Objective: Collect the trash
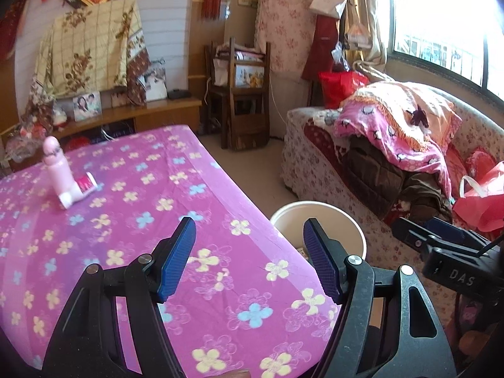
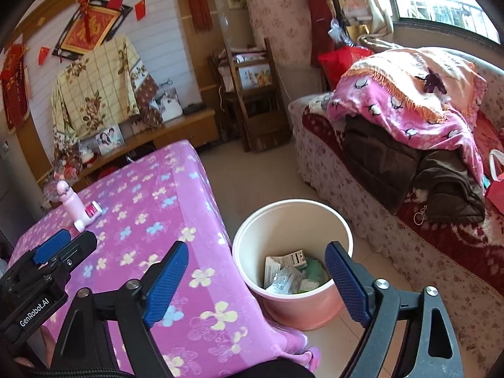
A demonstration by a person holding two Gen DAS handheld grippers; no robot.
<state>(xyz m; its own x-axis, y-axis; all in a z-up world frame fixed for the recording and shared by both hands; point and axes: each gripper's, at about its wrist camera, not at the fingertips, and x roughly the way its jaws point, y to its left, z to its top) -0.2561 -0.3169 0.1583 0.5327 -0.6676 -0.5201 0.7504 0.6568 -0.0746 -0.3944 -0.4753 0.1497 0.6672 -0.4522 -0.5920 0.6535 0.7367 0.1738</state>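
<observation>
Two blue-padded fingers of the left gripper (image 1: 249, 242) stand apart with nothing between them above the near right part of the purple flowered tablecloth (image 1: 132, 220); a pink bottle (image 1: 56, 167) stands far left on it, and the bin (image 1: 318, 230) peeks out past the table's right edge. From the right wrist, the right gripper (image 2: 255, 271) gapes wide and empty over the pink bin (image 2: 293, 245); crumpled wrappers (image 2: 283, 271) lie inside on its bottom; the sofa (image 2: 393, 173) is to the right.
</observation>
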